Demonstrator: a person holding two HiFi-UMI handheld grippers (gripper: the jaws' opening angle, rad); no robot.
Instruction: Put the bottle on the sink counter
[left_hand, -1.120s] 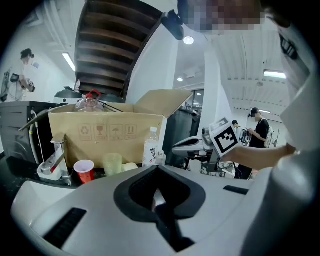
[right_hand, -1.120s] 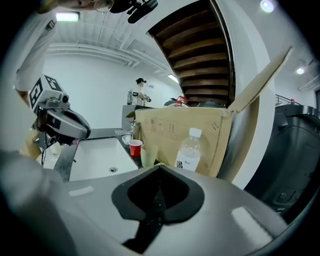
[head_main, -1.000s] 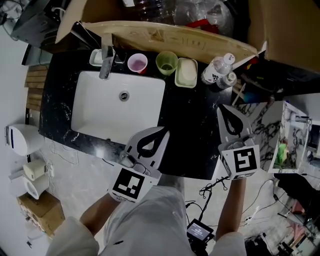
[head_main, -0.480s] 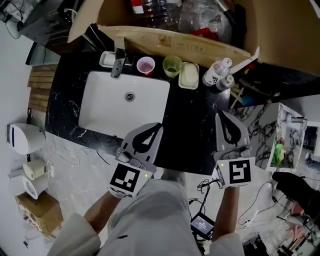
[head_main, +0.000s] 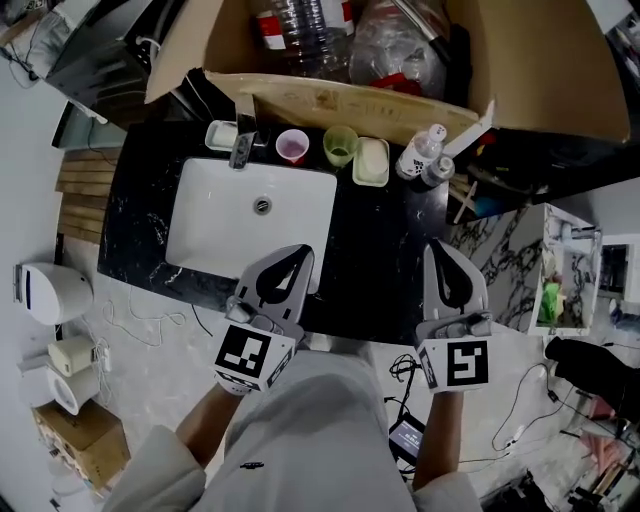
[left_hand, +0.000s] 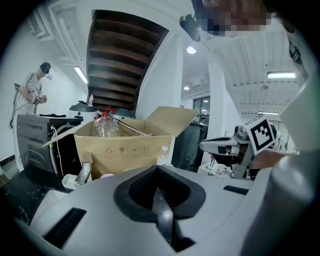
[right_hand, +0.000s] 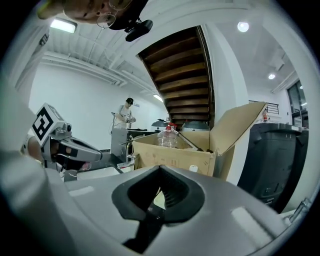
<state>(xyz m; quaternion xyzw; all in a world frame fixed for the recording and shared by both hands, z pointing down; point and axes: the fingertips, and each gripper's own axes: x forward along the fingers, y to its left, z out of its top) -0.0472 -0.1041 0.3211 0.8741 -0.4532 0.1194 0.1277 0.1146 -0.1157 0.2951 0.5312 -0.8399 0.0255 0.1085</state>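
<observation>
The left gripper (head_main: 292, 260) and the right gripper (head_main: 441, 254) both hang over the near edge of the dark worktop (head_main: 375, 255), well apart from each other. Each has its jaws together with nothing between them, as both gripper views show: the left gripper's tips meet in a point (left_hand: 157, 169), and so do the right gripper's (right_hand: 160, 169).

A small clear bottle (head_main: 421, 152) with a white cap stands upright at the back right of the worktop, with a smaller capped bottle (head_main: 438, 170) just beside it. To their left, along the back edge, sit a pale green dish (head_main: 371, 162), a green cup (head_main: 340, 146), a pink cup (head_main: 292, 146), the tap (head_main: 243, 143) and a small white dish (head_main: 221, 134). The white sink (head_main: 215, 225) lies in front of these, left of centre.

Behind the worktop stands an open cardboard box (head_main: 340, 95). A large clear bottle (head_main: 300, 25) with a red label lies inside it among crumpled clear plastic
</observation>
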